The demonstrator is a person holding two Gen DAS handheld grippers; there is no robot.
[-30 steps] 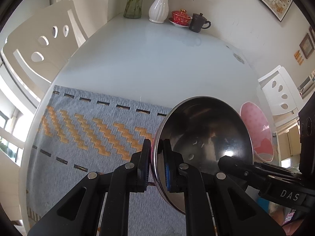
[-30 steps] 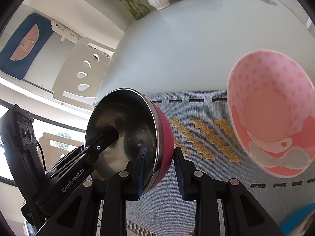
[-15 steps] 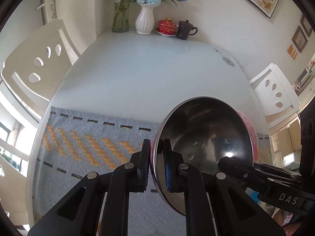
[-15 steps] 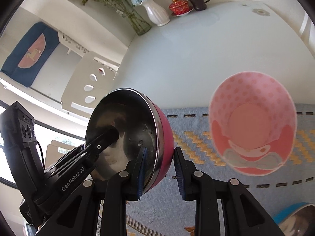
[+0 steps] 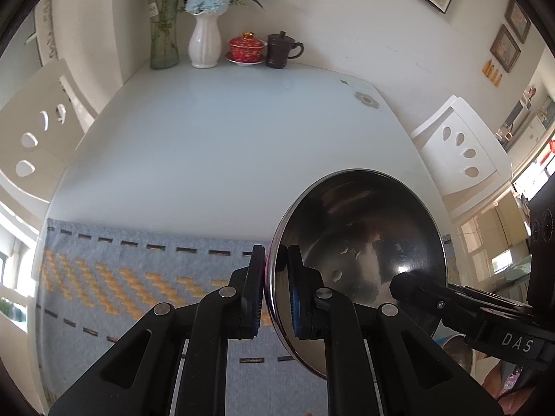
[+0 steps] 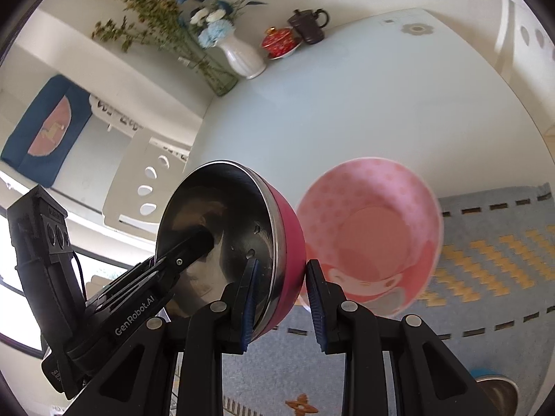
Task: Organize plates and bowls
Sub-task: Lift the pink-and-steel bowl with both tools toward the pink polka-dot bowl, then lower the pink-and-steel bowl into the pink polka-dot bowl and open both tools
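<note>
Left claw: clamped on the rim of the steel bowl, at that bowl's 9 o'clock edge in the left wrist view.
Right claw: clamped on the same bowl's opposite rim, one pad inside, one on the magenta outer wall.
Steel bowl: carried tilted between both claws, clear of the woven mat.
Pink dotted bowl: on the mat at 2 o'clock of the right claw, mouth up, likely the nesting target.
Counter: white, bare at 12 o'clock; white vase at far edge.
Handling note: keep both grips even, level the bowl, centre it over the pink bowl before lowering.
</note>
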